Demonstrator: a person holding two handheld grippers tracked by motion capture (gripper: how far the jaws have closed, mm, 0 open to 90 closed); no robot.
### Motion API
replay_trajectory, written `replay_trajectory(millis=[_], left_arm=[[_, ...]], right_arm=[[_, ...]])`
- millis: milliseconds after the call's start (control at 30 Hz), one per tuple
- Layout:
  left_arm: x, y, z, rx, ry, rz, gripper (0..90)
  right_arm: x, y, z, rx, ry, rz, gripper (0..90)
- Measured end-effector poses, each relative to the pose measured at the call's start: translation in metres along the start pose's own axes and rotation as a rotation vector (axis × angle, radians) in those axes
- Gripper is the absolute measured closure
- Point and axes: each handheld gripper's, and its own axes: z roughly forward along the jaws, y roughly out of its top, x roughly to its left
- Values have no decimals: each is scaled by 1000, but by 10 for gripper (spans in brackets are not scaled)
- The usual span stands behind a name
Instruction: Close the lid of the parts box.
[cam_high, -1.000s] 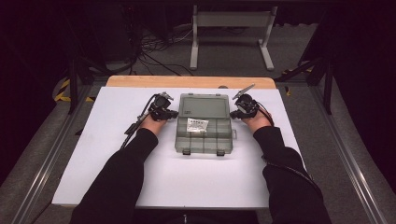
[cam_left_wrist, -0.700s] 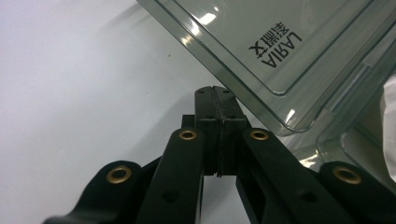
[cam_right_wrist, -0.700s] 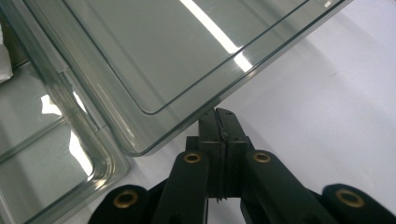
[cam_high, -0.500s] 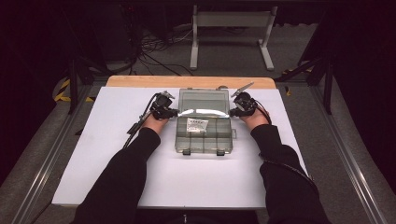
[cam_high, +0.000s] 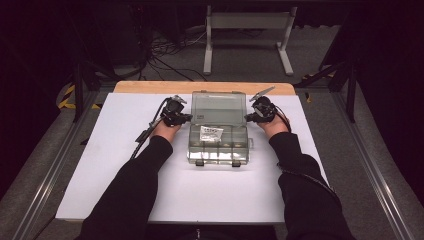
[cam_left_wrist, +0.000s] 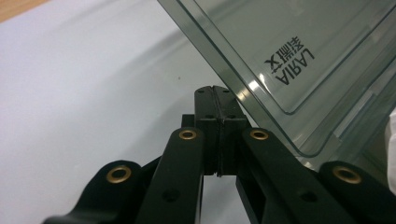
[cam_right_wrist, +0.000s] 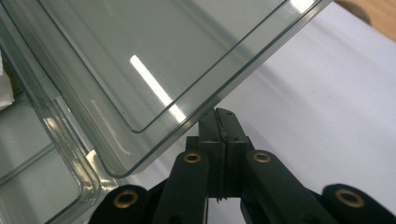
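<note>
Box lid (cam_left_wrist: 299, 60) lettering beside left gripper (cam_left_wrist: 215, 91)'s closed jaws.

The word "LARIA", followed by characters too unclear to be made out, is being shown upside down on the clear lid (cam_left_wrist: 299, 51) of the organiser box (cam_high: 218, 142).

The clear lid (cam_high: 218, 104) of the organizer box (cam_high: 218, 150) stands more upright now than a second ago, raised further from its base.
</note>
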Motion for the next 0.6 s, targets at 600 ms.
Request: replay_trajectory(millis=[600], left_arm=[[-4, 6, -17, -63, 21, 24, 896]], right_arm=[[3, 7, -17, -97, -26, -12, 900]])
